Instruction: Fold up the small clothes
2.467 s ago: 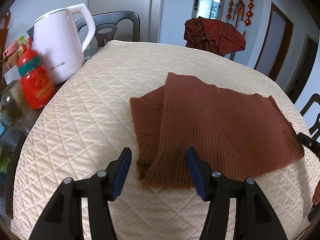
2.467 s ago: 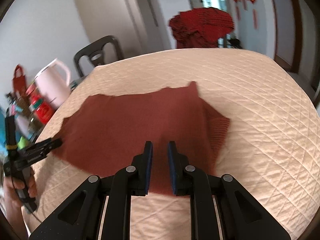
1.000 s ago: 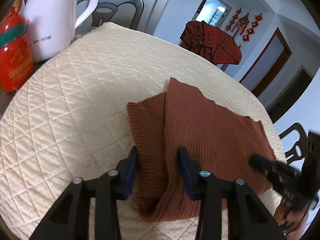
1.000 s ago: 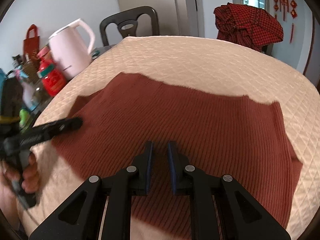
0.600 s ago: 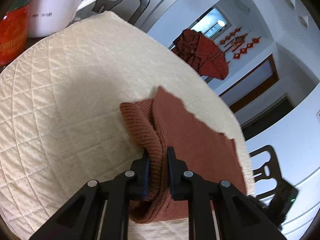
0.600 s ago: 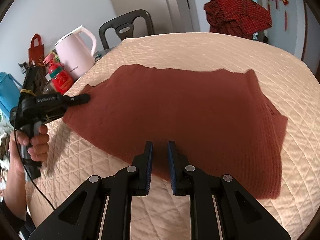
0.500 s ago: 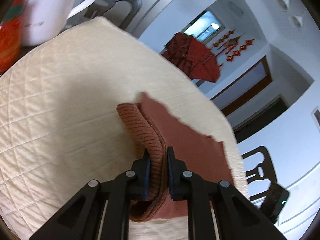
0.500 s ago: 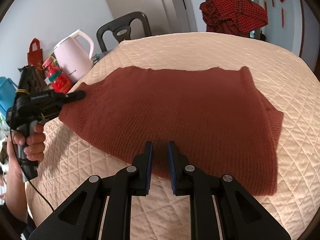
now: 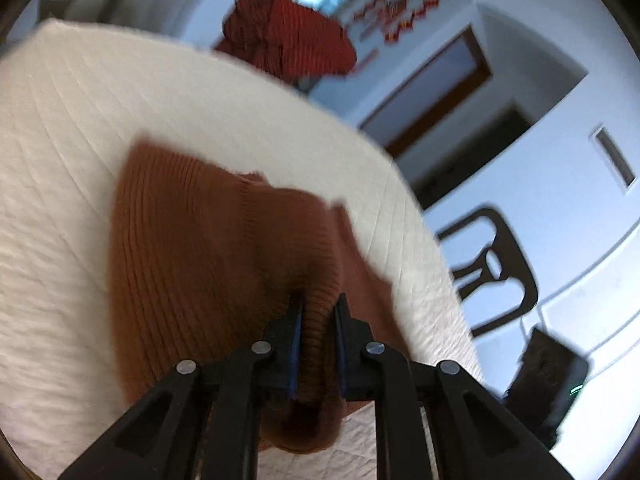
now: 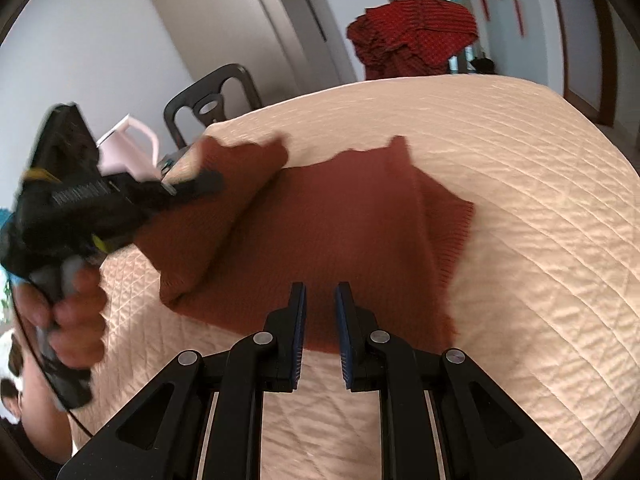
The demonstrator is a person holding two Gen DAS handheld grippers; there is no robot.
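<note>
A rust-brown ribbed knit garment (image 10: pixel 332 224) lies on the cream quilted table (image 10: pixel 540 184). My left gripper (image 9: pixel 318 312) is shut on the garment's left edge (image 9: pixel 200 248) and holds it lifted and folded over toward the middle. The left gripper also shows in the right wrist view (image 10: pixel 200 184), held in a hand. My right gripper (image 10: pixel 320 300) hovers over the garment's near edge. Its jaws stand close together with a narrow gap and nothing between them.
A pink kettle (image 10: pixel 124 148) and a dark chair (image 10: pixel 212 96) stand at the table's far left. A red plaid cloth (image 10: pixel 412 36) hangs on a chair at the back. Another dark chair (image 9: pixel 492 264) stands at the right in the left wrist view.
My left gripper closed on the garment's left edge, lifted it and carried it rightward over the body. My right gripper stayed shut and drew back toward the near edge.
</note>
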